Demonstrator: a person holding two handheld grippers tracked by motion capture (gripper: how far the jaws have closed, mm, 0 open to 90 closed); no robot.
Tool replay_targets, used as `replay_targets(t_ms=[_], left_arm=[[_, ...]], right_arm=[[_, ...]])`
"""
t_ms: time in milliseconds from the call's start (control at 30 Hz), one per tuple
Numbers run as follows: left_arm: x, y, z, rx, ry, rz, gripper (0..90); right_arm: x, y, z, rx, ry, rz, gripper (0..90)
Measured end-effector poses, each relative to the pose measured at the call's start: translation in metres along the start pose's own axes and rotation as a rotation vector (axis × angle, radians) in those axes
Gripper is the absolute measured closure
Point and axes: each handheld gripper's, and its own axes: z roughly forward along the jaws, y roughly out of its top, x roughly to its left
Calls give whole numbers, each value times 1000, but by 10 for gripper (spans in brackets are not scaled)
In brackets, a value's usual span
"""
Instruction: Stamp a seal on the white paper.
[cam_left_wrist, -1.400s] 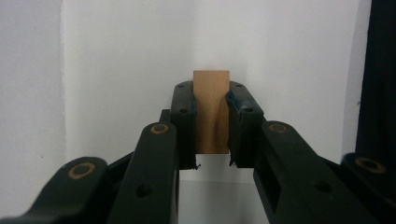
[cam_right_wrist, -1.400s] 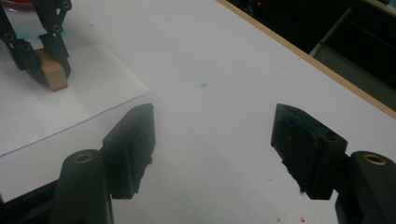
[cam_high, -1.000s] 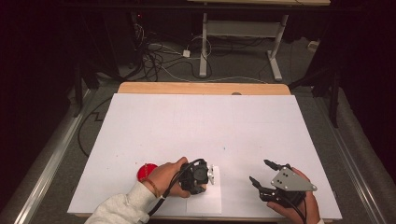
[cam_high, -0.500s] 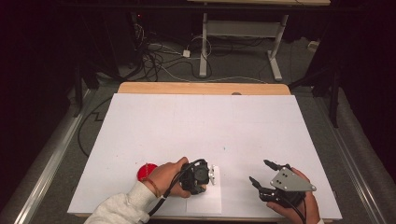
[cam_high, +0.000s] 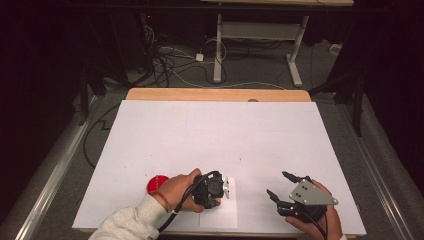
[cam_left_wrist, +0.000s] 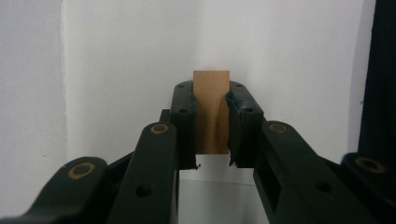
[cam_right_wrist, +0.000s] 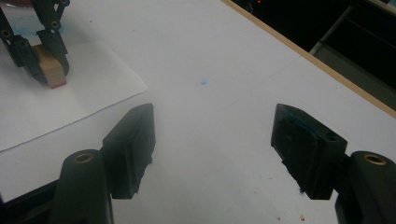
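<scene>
Pressure should go straight down through the left gripper (cam_left_wrist: 211, 135), clenched on the wooden stamp block (cam_left_wrist: 211, 112) standing on the paper sheet (cam_right_wrist: 56, 112), while the right gripper (cam_right_wrist: 215, 140) waits released nearby.

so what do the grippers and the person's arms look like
Both grippers are black, with chunky linked jaws and brass-coloured pivot pins. The left gripper trails a black cable over the hand, whose arm wears a light grey sleeve and a thin band at the wrist. The right gripper carries a grey three-cornered plate with small dots on top.
</scene>
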Motion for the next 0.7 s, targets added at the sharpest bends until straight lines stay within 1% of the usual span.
replay_targets(t_ms=[133,167,200,233,300,367,433,500,567,633,667,700], left_arm=[[1,-1,0,-12,-7,-8,738],[1,-3,-1,-11,-23,-14,738],[2,-3,-2,-2,-10,-8,738],[4,-5,-5,-18,-2,-21,738],[6,-9,-12,-72,-15,-44,738],[6,-12,-19,-94,16,-54,738],[5,-16,-24,-135,22,-66,738],[5,-20,-26,-164,44,-80,738],[3,-24,-30,-212,59,-92,737],[2,-27,-34,-233,73,-93,738],[1,-28,-38,-259,88,-94,737],[1,-29,-40,-270,84,-98,737]], right_arm=[[0,0,0,-2,4,0,310],[0,0,0,-4,10,1,309],[0,0,0,-5,14,1,311],[-1,-1,0,-5,14,4,310],[-1,-1,0,-7,13,8,308],[-2,-1,-1,-8,9,8,308],[-2,-1,-1,-9,6,9,308],[-2,-1,-1,-8,4,7,308],[-1,0,-1,-10,1,5,308],[-1,0,-1,-9,2,5,308],[-1,0,-1,-9,3,5,308],[-1,0,-1,-9,3,3,308]])
